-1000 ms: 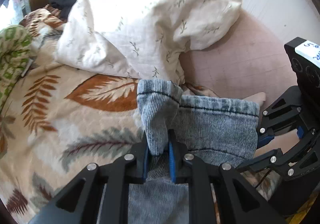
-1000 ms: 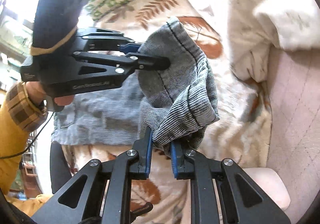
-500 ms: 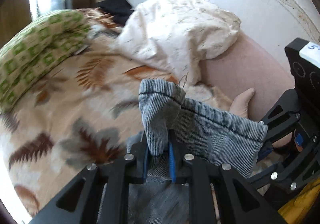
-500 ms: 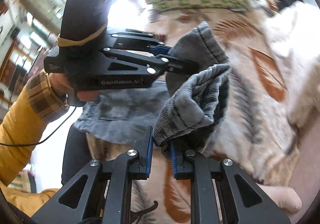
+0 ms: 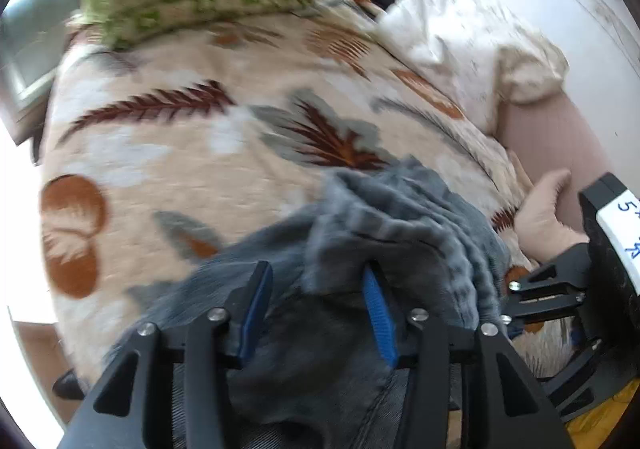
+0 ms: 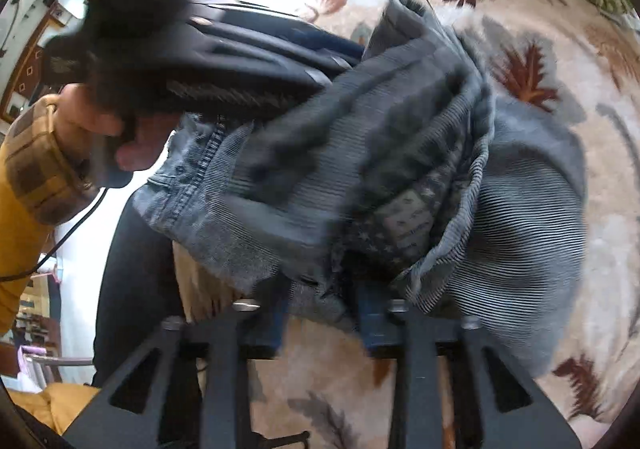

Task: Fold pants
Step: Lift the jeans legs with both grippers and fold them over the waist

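Pants [image 5: 400, 225] lie bunched on the bed [image 5: 168, 153], over its leaf-print blanket, the grey denim doubled back on itself near the bed's front edge. In the right wrist view the waistband and fly sit toward the left, by the person's hand, and the folded-over leg ends pile to the right, so the long axis seems to run left to right across that view, though the blur leaves this uncertain. The left tongs [image 5: 318, 313] stand spread, the cloth draped loosely against the right blue pad. The right tongs [image 6: 320, 319] also look parted, with fabric slumped between them rather than pinched. To finish this fold well, I would draw both tongs clear without snagging the hem, then smooth the top layer so the edges line up.
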The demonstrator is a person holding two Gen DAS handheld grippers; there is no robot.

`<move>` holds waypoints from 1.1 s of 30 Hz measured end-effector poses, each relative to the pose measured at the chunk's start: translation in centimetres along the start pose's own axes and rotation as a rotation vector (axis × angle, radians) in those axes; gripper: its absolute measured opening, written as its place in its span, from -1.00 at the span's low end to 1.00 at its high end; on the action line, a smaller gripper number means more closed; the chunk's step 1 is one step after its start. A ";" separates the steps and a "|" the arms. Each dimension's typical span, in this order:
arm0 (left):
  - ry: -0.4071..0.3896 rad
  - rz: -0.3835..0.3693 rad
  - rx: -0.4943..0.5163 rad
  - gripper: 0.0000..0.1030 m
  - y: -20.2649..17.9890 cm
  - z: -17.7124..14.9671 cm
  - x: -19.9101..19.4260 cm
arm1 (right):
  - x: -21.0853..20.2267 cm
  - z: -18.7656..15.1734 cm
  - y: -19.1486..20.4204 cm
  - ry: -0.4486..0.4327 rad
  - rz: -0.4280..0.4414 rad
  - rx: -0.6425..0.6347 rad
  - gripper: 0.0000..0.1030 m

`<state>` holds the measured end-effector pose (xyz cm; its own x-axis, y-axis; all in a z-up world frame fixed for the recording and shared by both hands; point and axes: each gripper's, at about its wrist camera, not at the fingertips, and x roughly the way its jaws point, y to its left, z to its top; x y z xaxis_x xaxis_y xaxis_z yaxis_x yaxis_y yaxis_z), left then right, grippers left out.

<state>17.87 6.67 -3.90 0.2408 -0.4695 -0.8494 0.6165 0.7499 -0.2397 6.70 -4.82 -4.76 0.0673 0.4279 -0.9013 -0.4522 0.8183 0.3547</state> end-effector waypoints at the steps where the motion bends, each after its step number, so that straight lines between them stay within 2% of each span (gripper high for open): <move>1: -0.015 0.013 -0.003 -0.03 0.3 -0.1 -0.9 | -0.5 -0.1 0.2 -0.001 0.018 -0.012 -0.33; 3: -0.044 0.034 -0.022 -0.03 1.0 -0.1 -2.8 | -2.3 -0.4 0.7 -0.009 0.052 -0.043 -0.25; 5: -0.075 0.048 -0.043 -0.03 1.3 0.2 -4.5 | -4.6 -1.0 1.1 -0.036 0.078 -0.070 0.03; 6: -0.091 0.050 -0.051 -0.03 1.2 0.4 -5.3 | -5.9 -1.3 1.2 -0.053 0.091 -0.081 0.06; 8: -0.112 0.034 -0.056 -0.03 0.5 0.9 -6.5 | -7.9 -1.8 1.3 -0.083 0.102 -0.098 0.07; 11: -0.108 0.010 -0.043 -0.03 -1.7 1.6 -6.9 | -9.3 -2.6 0.8 -0.118 0.057 -0.082 0.07; 15: -0.053 -0.029 -0.047 -0.03 -4.6 2.2 -5.5 | -8.2 -2.5 -2.0 -0.148 0.016 0.035 0.07; 16: -0.036 -0.028 -0.046 -0.03 -5.1 2.1 -4.9 | -7.6 -2.5 -2.4 -0.153 0.004 0.050 0.02; 19: 0.036 0.060 -0.039 -0.03 -5.3 0.8 -2.0 | -5.2 -2.3 -3.0 -0.145 0.015 0.063 -0.09; 22: 0.131 0.178 -0.072 -0.03 -3.0 -1.5 1.5 | -2.3 -2.3 -3.1 -0.115 0.024 0.051 -0.10; 23: 0.157 0.191 -0.095 -0.11 -1.7 -2.4 2.4 | -1.1 -2.2 -3.3 -0.100 0.019 0.055 -0.10; 24: 0.163 0.176 -0.120 -0.24 -0.7 -3.2 2.7 | -0.1 -2.2 -3.7 -0.080 0.020 0.062 -0.09; 26: 0.117 0.097 -0.191 -0.29 0.9 -3.9 1.9 | 0.8 -2.2 -4.3 -0.057 0.038 0.071 -0.09; 28: 0.092 0.054 -0.242 -0.29 1.5 -4.0 0.6 | 0.2 -1.9 -4.8 -0.051 0.079 0.081 -0.09; 31: 0.063 0.033 -0.244 -0.26 0.9 -4.1 -1.8 | -2.4 -1.3 -5.3 -0.075 0.119 0.075 -0.08; 33: 0.054 0.009 -0.240 -0.14 0.2 -4.3 -3.1 | -4.5 -0.9 -5.7 -0.118 0.126 0.049 -0.07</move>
<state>14.06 10.31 -3.30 0.2011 -0.4417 -0.8744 0.4174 0.8461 -0.3314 8.20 -11.72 -2.88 0.1183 0.5681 -0.8144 -0.4201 0.7718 0.4773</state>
